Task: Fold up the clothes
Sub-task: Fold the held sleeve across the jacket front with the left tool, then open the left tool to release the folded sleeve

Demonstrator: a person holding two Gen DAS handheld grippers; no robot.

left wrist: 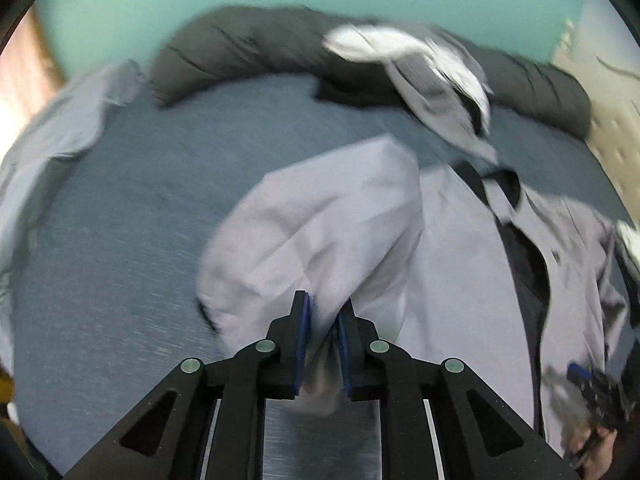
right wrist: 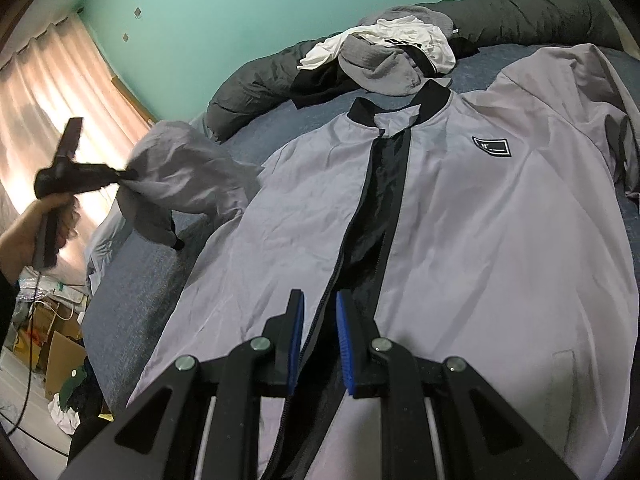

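Between the left gripper (left wrist: pixel 324 312) jaws hangs the jacket (right wrist: pixel 460 216) sleeve (left wrist: pixel 320 216).

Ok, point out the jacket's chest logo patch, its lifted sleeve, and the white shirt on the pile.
logo patch (right wrist: pixel 491 146), right wrist view, patch centre
lifted sleeve (right wrist: pixel 180 168), right wrist view, mid-sleeve
white shirt (right wrist: pixel 416 36), right wrist view, crumpled top

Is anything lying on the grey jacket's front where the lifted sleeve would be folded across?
Nothing visible. The left gripper holds the light grey sleeve lifted beside the jacket; the grey zip-up jacket's front panel is bare. The pile of grey and white clothes lies beyond the collar.
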